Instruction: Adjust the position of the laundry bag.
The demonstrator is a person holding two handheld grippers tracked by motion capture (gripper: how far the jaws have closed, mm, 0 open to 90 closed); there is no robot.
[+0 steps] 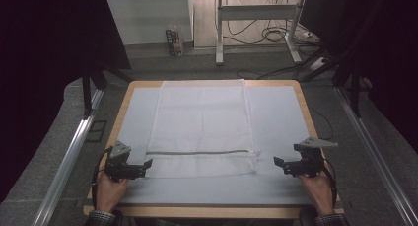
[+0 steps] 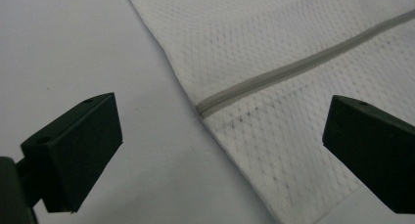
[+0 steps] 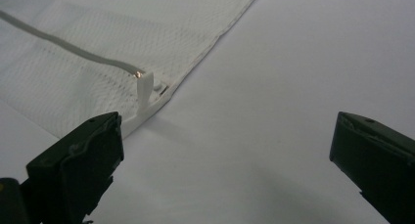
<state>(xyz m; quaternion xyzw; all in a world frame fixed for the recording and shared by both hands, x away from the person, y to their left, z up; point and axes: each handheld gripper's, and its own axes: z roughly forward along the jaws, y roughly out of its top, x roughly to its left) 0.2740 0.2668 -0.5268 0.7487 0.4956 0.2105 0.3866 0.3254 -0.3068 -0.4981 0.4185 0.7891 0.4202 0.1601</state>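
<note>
Both your tools, left tool (image 1: 146,165) and right tool (image 1: 278,163), sit wide open and empty either side of the mesh laundry bag (image 1: 202,130) lying flat mid-table (image 1: 276,186), so I'd say you're lining up; next, pinch its near corners.

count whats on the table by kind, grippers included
mesh laundry bag: 1
grey mat under it: 1
left gripper, jaws open: 1
right gripper, jaws open: 1
Grippers together: 2
Total: 4
</note>
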